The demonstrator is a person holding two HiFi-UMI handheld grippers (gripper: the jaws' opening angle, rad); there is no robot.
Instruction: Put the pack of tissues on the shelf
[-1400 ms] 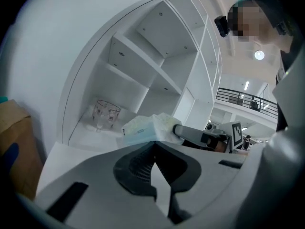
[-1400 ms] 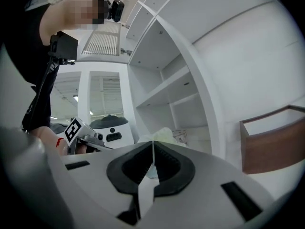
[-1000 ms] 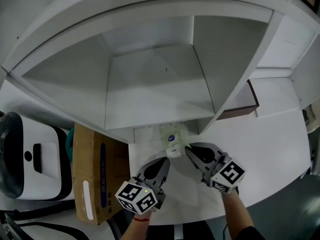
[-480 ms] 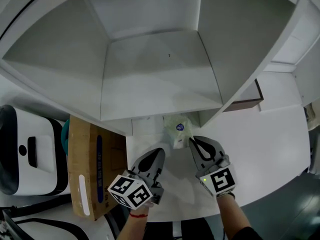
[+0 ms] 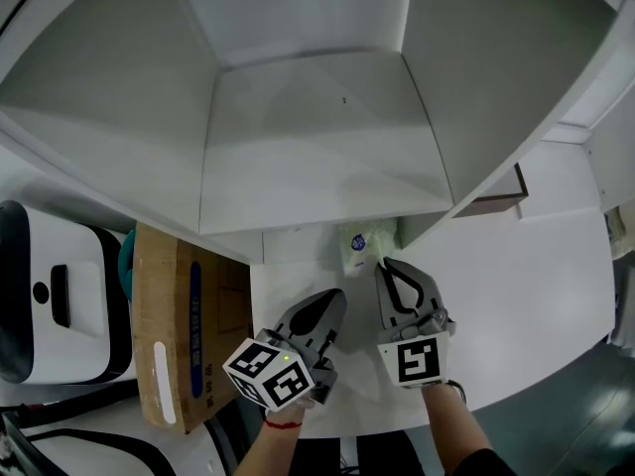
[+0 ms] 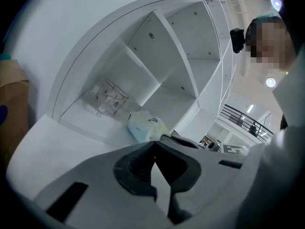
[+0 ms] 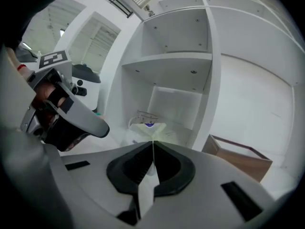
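Observation:
The pack of tissues (image 5: 359, 249), pale green with a blue mark, hangs just off the white table in front of the shelf's lowest opening. My right gripper (image 5: 384, 264) is shut on the near edge of its wrapper; in the right gripper view the pack (image 7: 151, 128) fans out just beyond the closed tips (image 7: 153, 142). My left gripper (image 5: 335, 301) is shut and holds nothing, a little left of the pack and nearer to me. Its own view shows the pack (image 6: 145, 125) ahead of its closed tips (image 6: 153, 146). The white shelf's (image 5: 327, 157) wide compartment stands above the pack.
A cardboard box (image 5: 184, 335) and a white-and-black device (image 5: 50, 296) lie left of the white table (image 5: 516, 296). A brown-edged box (image 5: 491, 203) sits to the right under the shelf. A clear plastic item (image 6: 107, 97) rests in the low shelf opening.
The right gripper has carried the pack a little forward, closer under the shelf's front edge. The left gripper has shifted forward and right alongside. The head view has drawn closer to the shelf.

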